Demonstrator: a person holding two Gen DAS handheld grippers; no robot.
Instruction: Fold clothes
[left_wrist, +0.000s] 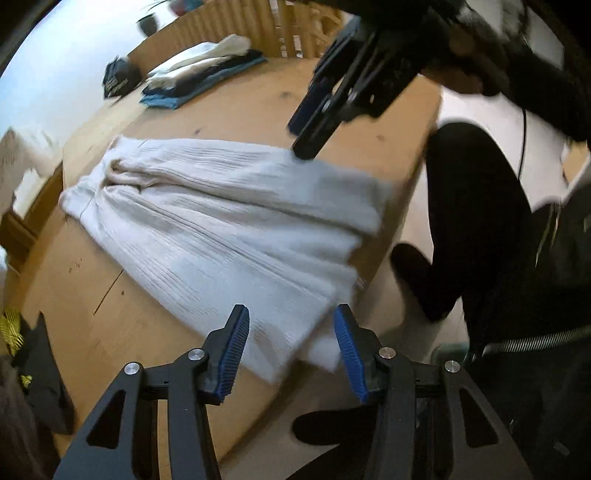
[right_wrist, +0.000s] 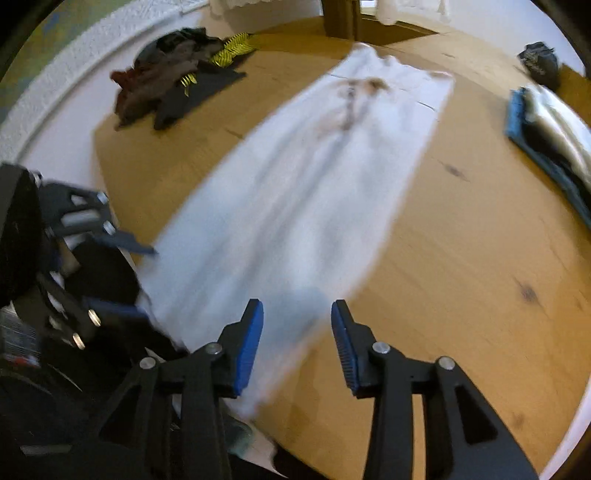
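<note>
Held the left gripper (left_wrist: 291, 332) spread wide, with nothing between the blue pads (left_wrist: 236, 354). Hovered it just above the near corner of the white ribbed sweater (left_wrist: 221, 221), at the hem end by the table's edge. Probably kept it open so as to straddle that corner before closing.

Held the right gripper (right_wrist: 297, 314) spread as well, gripping nothing, over the other side of the same hem. From the left camera, showed its tips (left_wrist: 310, 144) down at the far edge of the cloth; whether touching or just above, could not tell through the blur. Placed one tool at each hem corner, most likely to lift both together and carry the bottom up toward the collar in a single fold.

Laid the sweater flat and lengthwise on the wooden table (right_wrist: 461, 258), collar away from the person, hem nearest and reaching the table's edge. Tucked the sides inward into a long narrow strip, ready for a crosswise fold. Judged soft and limp, so likely to sag between two pinches unless raised evenly.

Further out, set a folded stack (right_wrist: 546, 129) of blue, dark and pale pieces well apart to one side, presumably the finished work. Left a loose pile (right_wrist: 166, 85) of dark clothes, with a yellow striped bit, near the opposite edge, seemingly waiting its turn.
</note>
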